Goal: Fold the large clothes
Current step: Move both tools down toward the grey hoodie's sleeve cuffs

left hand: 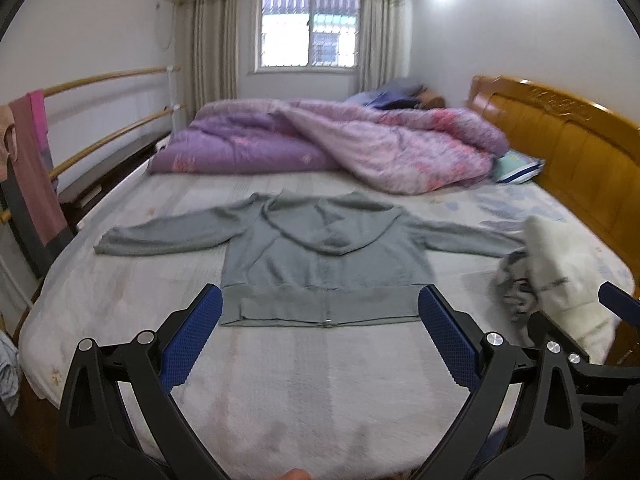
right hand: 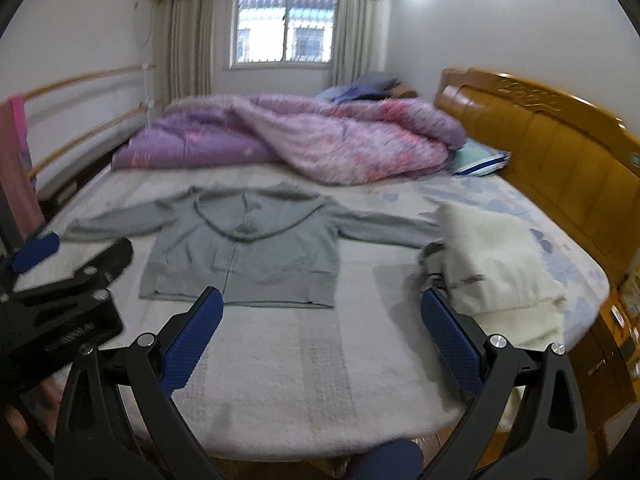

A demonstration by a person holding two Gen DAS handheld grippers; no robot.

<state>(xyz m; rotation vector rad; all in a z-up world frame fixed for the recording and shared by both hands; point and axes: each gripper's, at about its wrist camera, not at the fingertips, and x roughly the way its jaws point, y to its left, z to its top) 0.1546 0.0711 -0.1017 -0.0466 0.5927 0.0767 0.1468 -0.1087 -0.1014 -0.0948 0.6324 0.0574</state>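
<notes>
Grippers: two; left gripper [left hand: 320,312] and right gripper [right hand: 322,312], jaws spread wide, holding nothing
Hoodie: one grey hoodie [left hand: 320,256], flat on bed [left hand: 280,380], sleeves out, hem nearest
Other clothes: one white-and-grey pile [right hand: 492,264] touching right cuff
Quilt: one purple quilt [left hand: 340,140], beyond
Headboard: one wooden headboard [left hand: 560,132], right

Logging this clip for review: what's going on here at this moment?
A person holds a gripper in each hand over the near edge of a bed. A grey hoodie lies spread flat on it, sleeves out to both sides, hem toward the camera. The left gripper and right gripper are both open and hold nothing; neither touches the hoodie. Folding has not begun. A pile of pale clothes sits by the hoodie's right sleeve, and a purple quilt is bunched at the far side.
</notes>
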